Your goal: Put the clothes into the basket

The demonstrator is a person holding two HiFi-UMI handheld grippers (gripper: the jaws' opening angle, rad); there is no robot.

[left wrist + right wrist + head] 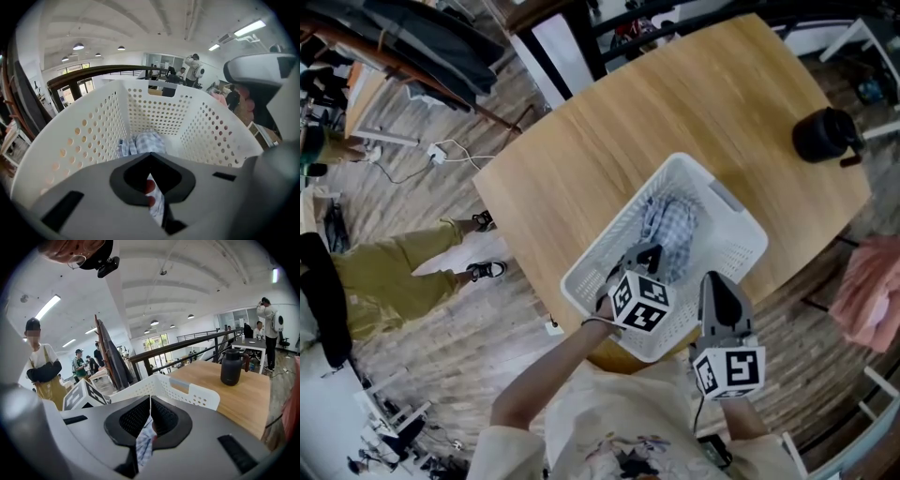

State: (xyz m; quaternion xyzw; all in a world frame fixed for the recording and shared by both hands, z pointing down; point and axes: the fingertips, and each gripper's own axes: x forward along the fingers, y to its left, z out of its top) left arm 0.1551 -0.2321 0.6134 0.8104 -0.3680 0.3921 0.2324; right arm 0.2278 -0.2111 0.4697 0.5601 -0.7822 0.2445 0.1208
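Resting on the wooden table (609, 131), the white basket (741, 230) was seen to hold the blue checked cloth (670, 225). One fold of it was pinched between the closed jaws of the left gripper (150, 157), and another strip was clamped by the right gripper (150, 401).

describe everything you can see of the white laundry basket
The basket is white, plastic-looking, rectangular with rounded corners and open-topped. Its walls are pierced with rows of round holes, and a slot handle shows at the far end. It stands upright on the wooden table, set diagonally near the person's edge. A blue-and-white checked cloth lies bunched inside it. The left gripper and right gripper are held above its near half.
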